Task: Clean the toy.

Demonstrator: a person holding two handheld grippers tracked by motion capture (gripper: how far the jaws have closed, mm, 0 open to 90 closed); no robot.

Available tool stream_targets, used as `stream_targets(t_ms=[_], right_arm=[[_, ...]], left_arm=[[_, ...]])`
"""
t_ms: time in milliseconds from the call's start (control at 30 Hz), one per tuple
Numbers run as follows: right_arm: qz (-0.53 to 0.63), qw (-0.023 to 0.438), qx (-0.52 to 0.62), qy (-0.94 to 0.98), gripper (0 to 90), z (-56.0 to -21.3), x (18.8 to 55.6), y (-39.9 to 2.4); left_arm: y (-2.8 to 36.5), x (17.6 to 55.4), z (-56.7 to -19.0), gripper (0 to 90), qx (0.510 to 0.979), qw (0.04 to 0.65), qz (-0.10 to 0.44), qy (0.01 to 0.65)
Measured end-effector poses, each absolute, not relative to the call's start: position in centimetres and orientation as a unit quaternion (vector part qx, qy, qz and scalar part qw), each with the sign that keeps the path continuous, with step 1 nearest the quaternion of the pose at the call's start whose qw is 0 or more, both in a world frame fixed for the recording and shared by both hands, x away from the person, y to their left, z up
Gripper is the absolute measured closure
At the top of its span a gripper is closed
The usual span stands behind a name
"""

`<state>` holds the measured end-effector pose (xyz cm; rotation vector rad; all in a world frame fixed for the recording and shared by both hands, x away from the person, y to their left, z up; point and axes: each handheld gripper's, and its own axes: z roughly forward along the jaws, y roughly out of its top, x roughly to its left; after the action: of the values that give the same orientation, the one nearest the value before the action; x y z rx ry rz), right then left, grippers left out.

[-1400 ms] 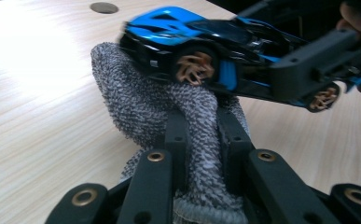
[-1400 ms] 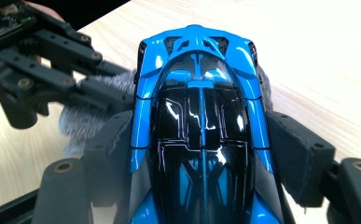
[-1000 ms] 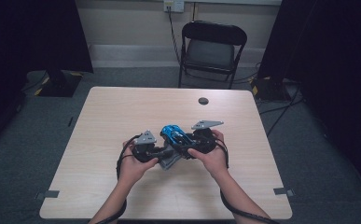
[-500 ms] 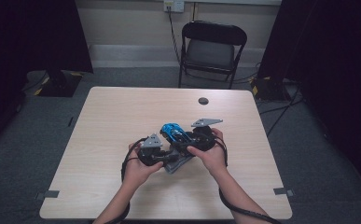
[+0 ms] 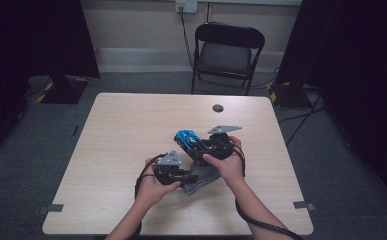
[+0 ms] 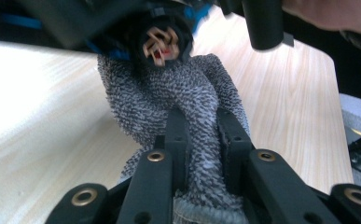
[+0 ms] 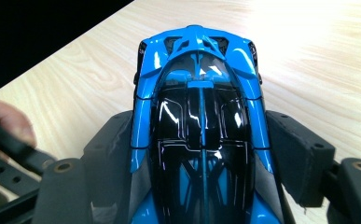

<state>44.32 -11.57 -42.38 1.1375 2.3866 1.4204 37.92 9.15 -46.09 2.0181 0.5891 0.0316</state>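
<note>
**Cloth hand slides in under the toy car**

Left gripper (image 5: 188, 176) has drifted across the desk (image 5: 131, 130) toward the right hand since a second ago, and now sits close beneath the raised car rather than off to its side. Nearest the person, its fingers (image 6: 177, 135) are clenched on a bunched grey cloth (image 6: 169, 93), which trails up to touch the car's underside by a wheel (image 6: 162, 44) in the left gripper view. Just beyond, the right gripper (image 5: 196, 147) has kept its place; its fingers (image 7: 113, 154) clamp both flanks of the blue toy car (image 7: 199, 116), holding it above the desk near the middle. My reading is that the cloth is being brought in to wipe the car's lower body, with the wiping barely begun. Farther off, a small dark disc (image 5: 218, 108) lies near the desk's far edge, and a folding chair (image 5: 228, 55) stands behind.
</note>
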Motion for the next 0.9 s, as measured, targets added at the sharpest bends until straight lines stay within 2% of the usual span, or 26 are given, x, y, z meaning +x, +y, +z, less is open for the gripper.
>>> stream_targets(t_ms=[200, 600, 900], right_arm=[[0.466, 0.087, 0.388, 0.790, 27.8, -42.3, 44.6, -13.2], [0.447, 0.102, 0.416, 0.785, 27.7, -43.9, 44.5, -17.1], [0.437, 0.114, 0.433, 0.780, 27.7, -44.9, 44.7, -18.9]], left_arm=[[10.7, 38.2, -45.9, 77.2, 0.836, 0.485, 0.029, 0.255], [16.4, 39.5, -45.5, 77.2, 0.814, 0.479, 0.077, 0.320], [19.1, 40.4, -46.0, 77.0, 0.801, 0.467, 0.103, 0.360]])
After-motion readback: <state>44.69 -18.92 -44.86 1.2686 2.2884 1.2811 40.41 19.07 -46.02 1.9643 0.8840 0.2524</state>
